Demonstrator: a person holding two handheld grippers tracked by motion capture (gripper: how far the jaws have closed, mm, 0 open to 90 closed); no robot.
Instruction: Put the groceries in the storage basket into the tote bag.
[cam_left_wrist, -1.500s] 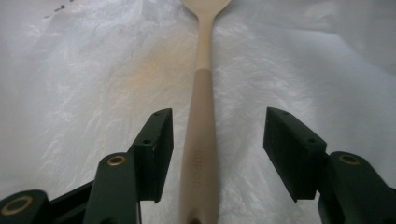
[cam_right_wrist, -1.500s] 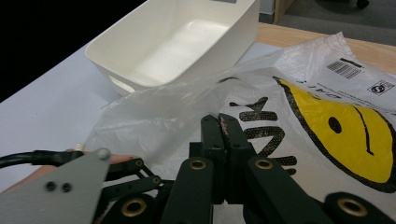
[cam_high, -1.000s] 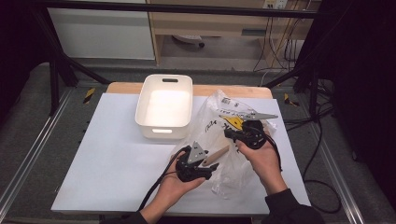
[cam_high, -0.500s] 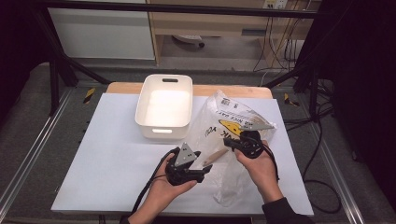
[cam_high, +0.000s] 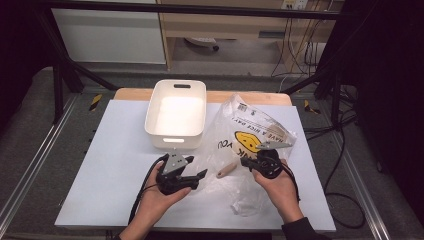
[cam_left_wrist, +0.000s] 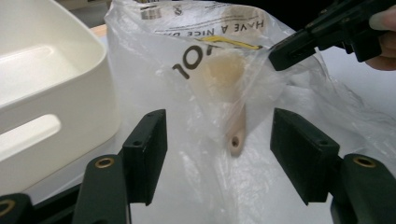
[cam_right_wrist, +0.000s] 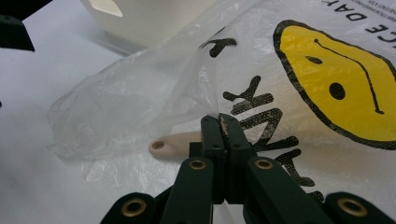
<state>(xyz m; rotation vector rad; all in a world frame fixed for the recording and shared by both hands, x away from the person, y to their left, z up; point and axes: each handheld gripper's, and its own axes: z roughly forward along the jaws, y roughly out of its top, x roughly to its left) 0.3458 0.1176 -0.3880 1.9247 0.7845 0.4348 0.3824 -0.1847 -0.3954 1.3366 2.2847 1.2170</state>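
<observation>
On the worktop (cam_high: 100, 165), beside the white bin (cam_high: 176, 114), our clear plastic bag (cam_high: 250, 132) now stands lifted by the clenched right hand-held gripper (cam_high: 246, 162). Our left hand-held gripper (cam_high: 200, 175) has drawn back, released, facing the wooden spoon (cam_left_wrist: 229, 88) protruding from the bag's mouth.

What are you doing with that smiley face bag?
A person is working at a white table with a gripper in each hand. The right gripper has its jaws pinched shut on the clear plastic bag with the yellow smiley face, lifting it up. A wooden spoon is partly inside the bag, its handle poking out. The left gripper is open and aimed at that handle, not touching it. A white bin sits beside the bag.
</observation>
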